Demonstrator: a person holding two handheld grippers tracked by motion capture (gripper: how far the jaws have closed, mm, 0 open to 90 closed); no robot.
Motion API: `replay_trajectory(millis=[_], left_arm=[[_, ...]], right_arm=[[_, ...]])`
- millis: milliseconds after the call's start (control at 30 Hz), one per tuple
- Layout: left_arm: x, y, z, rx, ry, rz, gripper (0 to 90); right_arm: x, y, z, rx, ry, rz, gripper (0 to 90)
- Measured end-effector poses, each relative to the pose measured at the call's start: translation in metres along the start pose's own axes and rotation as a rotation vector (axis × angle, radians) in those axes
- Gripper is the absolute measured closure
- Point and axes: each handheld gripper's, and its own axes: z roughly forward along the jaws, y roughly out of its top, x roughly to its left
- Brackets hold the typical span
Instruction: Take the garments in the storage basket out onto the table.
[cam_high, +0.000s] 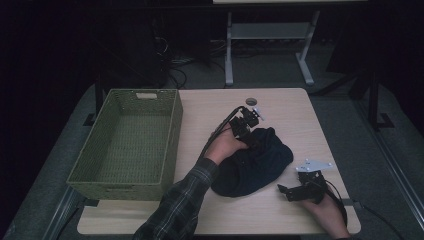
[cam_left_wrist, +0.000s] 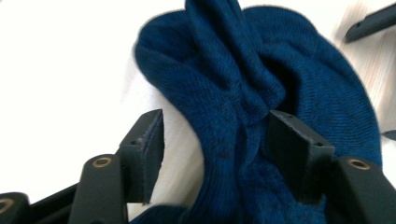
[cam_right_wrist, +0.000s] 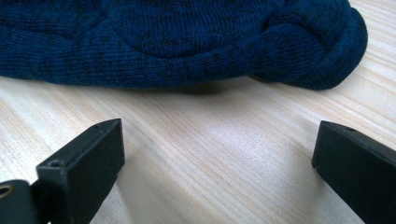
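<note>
A dark blue knitted garment (cam_high: 255, 160) lies bunched on the middle right of the wooden table (cam_high: 290, 110). My left gripper (cam_high: 251, 137) reaches down onto its far edge. In the left gripper view the jaws of the left gripper (cam_left_wrist: 215, 140) stand apart, and a raised fold of the blue knit (cam_left_wrist: 289, 70) runs between them. The fold lies against one jaw and clear of the other. My right gripper (cam_high: 283, 190) rests low at the table's near right. It is open (cam_right_wrist: 217, 144) over bare wood, just short of the garment's rolled edge (cam_right_wrist: 177, 42).
A green woven basket (cam_high: 172, 135) stands along the table's left side. A round cable hole (cam_high: 251, 101) sits near the far edge. Beyond the table are a desk frame and cables on the floor. A jaw of the right gripper (cam_left_wrist: 371, 23) shows far off in the left gripper view.
</note>
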Motion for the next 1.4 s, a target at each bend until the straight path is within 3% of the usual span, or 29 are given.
replay_trajectory(millis=[367,533,733,867,1033,1133,1400], left_arm=[[-0.003,-0.012,-0.042,-0.045,0.004,-0.004,37.5],[-0.005,-0.024,-0.054,-0.053,0.005,-0.007,44.8],[-0.003,-0.041,-0.063,-0.065,-0.002,-0.034,60.1],[-0.003,-0.051,-0.067,-0.052,0.014,-0.033,73.6],[-0.003,-0.064,-0.066,-0.030,0.015,-0.061,89.7],[-0.005,-0.072,-0.061,0.002,0.035,-0.070,89.8],[-0.003,-0.090,-0.047,0.020,0.048,-0.099,89.8]], right_arm=[[0.000,0.000,0.000,0.002,0.001,0.003,2.1],[0.000,0.000,0.000,0.003,0.001,0.002,2.1],[0.000,0.000,0.000,0.002,0.001,0.003,2.1],[0.000,0.000,0.000,0.002,0.001,0.003,2.1],[0.000,0.000,0.000,0.002,0.001,0.003,2.1],[0.000,0.000,0.000,0.002,0.001,0.003,2.1],[0.000,0.000,0.000,0.002,0.002,0.003,2.1]])
